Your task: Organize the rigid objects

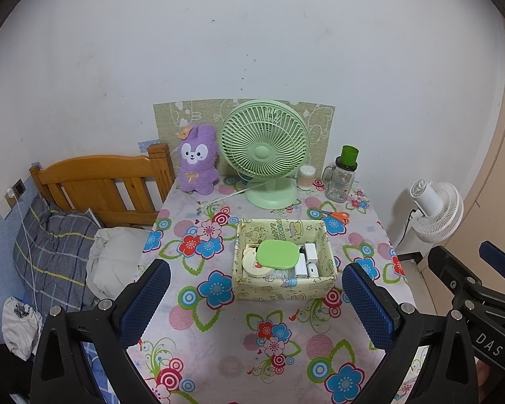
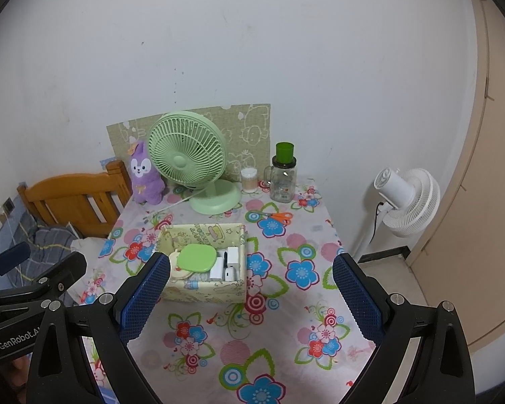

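Note:
A yellow cartoon-print storage box point(image 1: 282, 288) point(image 2: 203, 291) sits mid-table. It holds a green lidded case point(image 1: 276, 254) point(image 2: 197, 257), a round cream item point(image 1: 252, 264) and white chargers point(image 1: 309, 259) point(image 2: 230, 262). Orange-handled scissors point(image 1: 333, 216) point(image 2: 275, 216) lie on the cloth behind the box. My left gripper point(image 1: 256, 303) is open and empty, above the table's near part in front of the box. My right gripper point(image 2: 250, 298) is open and empty, to the right of the box. Each gripper shows at the edge of the other's view.
At the back stand a green desk fan point(image 1: 264, 151) point(image 2: 188, 161), a purple plush rabbit point(image 1: 198, 161), a cotton swab jar point(image 1: 307, 177) and a glass mug with green cup point(image 1: 343, 178). A wooden bed headboard point(image 1: 101, 185) is left, a white floor fan point(image 2: 407, 202) right.

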Action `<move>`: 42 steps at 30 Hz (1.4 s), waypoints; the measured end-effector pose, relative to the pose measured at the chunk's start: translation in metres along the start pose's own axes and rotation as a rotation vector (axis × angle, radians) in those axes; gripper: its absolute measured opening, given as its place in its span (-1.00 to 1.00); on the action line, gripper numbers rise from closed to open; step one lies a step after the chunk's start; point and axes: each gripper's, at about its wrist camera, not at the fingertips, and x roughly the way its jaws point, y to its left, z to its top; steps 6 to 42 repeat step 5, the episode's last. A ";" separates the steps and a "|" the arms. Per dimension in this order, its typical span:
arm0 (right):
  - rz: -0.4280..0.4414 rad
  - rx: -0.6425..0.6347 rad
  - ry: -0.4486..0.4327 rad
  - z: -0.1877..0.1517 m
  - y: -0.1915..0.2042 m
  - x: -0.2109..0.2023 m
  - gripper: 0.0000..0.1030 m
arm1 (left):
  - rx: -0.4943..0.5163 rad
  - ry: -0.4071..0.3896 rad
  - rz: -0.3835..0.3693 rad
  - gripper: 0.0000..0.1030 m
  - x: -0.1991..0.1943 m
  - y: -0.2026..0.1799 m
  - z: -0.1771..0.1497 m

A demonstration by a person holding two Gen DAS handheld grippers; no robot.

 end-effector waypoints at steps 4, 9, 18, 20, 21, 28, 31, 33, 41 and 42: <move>-0.001 0.000 0.000 0.000 0.000 0.001 0.92 | 0.002 0.002 -0.001 1.00 0.001 -0.001 0.000; -0.001 0.000 0.000 0.000 0.000 0.001 0.92 | 0.003 0.005 -0.001 1.00 0.002 -0.002 0.000; -0.001 0.000 0.000 0.000 0.000 0.001 0.92 | 0.003 0.005 -0.001 1.00 0.002 -0.002 0.000; -0.001 0.000 0.000 0.000 0.000 0.001 0.92 | 0.003 0.005 -0.001 1.00 0.002 -0.002 0.000; -0.001 0.000 0.000 0.000 0.000 0.001 0.92 | 0.003 0.005 -0.001 1.00 0.002 -0.002 0.000; -0.001 0.000 0.000 0.000 0.000 0.001 0.92 | 0.003 0.005 -0.001 1.00 0.002 -0.002 0.000; -0.001 0.000 0.000 0.000 0.000 0.001 0.92 | 0.003 0.005 -0.001 1.00 0.002 -0.002 0.000; -0.001 0.000 0.000 0.000 0.000 0.001 0.92 | 0.003 0.005 -0.001 1.00 0.002 -0.002 0.000; -0.001 0.000 0.000 0.000 0.000 0.001 0.92 | 0.003 0.005 -0.001 1.00 0.002 -0.002 0.000; -0.001 0.000 0.000 0.000 0.000 0.001 0.92 | 0.003 0.005 -0.001 1.00 0.002 -0.002 0.000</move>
